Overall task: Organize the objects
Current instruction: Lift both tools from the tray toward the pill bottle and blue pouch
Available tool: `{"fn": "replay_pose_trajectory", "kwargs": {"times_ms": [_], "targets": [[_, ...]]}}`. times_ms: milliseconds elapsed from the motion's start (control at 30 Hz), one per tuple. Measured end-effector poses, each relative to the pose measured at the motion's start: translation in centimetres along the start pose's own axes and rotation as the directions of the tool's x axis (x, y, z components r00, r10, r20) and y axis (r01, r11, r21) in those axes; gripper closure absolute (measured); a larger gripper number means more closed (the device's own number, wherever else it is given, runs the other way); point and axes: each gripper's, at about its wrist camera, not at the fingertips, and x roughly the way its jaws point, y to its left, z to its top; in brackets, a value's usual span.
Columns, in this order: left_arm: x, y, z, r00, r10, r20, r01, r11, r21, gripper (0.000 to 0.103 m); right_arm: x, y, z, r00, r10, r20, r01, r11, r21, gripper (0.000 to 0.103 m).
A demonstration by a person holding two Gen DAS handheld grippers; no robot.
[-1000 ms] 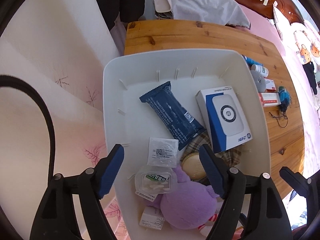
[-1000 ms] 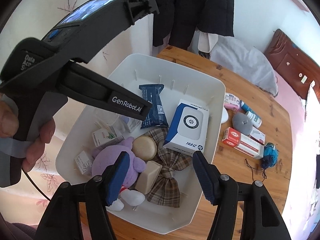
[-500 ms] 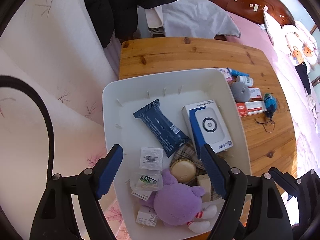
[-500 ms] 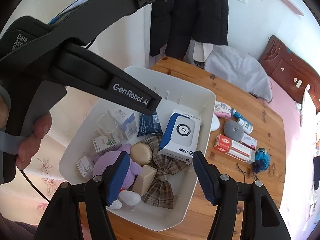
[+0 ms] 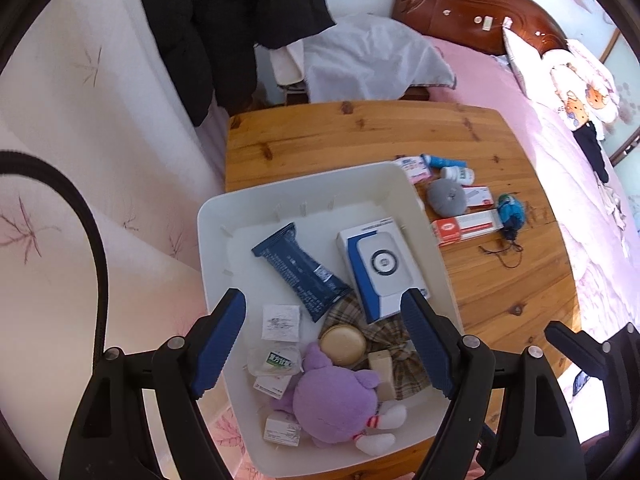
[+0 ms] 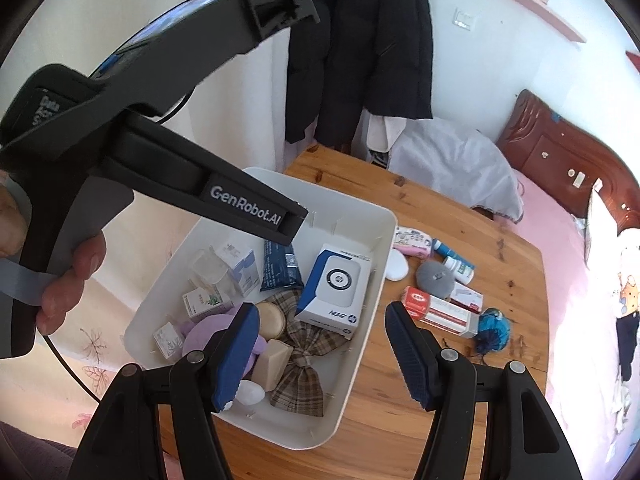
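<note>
A white bin (image 5: 308,184) (image 6: 376,272) sits at the left end of a wooden table (image 5: 360,136). Inside lie a blue-and-white box (image 5: 380,264) (image 6: 336,284), a dark blue wrapper (image 5: 300,268), a purple plush toy (image 5: 332,400), a plaid bow (image 6: 304,356), a round tan tin (image 5: 343,344) and small packets. My left gripper (image 5: 322,340) hangs open high above the bin, nothing between its fingers. My right gripper (image 6: 320,344) is open too, above the bin's near right corner. A hand (image 6: 68,272) holds the left gripper's handle.
On the table right of the bin lie a red-and-white box (image 5: 468,226) (image 6: 440,312), a grey round pad (image 5: 446,196), a small bottle (image 5: 458,174), a pink packet (image 6: 412,238) and blue yarn (image 5: 510,212). A bed with pink cover (image 5: 560,160) flanks the table; dark coats (image 6: 360,48) hang behind.
Both grippers have risen away from the bin, so the bin looks smaller and more of the table and room shows. Both stay open and empty. The bin's contents have not moved.
</note>
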Motion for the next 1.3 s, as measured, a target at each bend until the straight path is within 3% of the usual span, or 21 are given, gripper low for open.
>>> {"fn": "replay_pose_trajectory", "kwargs": {"times_ms": [400, 733, 1300], "targets": [[-3.8, -5.4, 1.6, 0.993, -0.102, 0.059, 0.098, 0.993, 0.073, 0.020, -2.1, -3.7, -1.3, 0.999, -0.023, 0.045, 0.020, 0.998, 0.063, 0.036], [-4.5, -10.9, 3.1, 0.990, -0.131, 0.059, 0.122, 0.983, 0.139, 0.020, -3.1, -8.4, -2.6, 0.997, -0.034, 0.071, 0.023, 0.990, 0.141, 0.036], [-1.0, -18.9, 7.4, 0.997, -0.083, 0.006, 0.079, 0.966, 0.248, 0.020, -0.6, -18.6, -6.1, 0.998, -0.058, 0.039, 0.045, 0.956, 0.288, 0.036]]}}
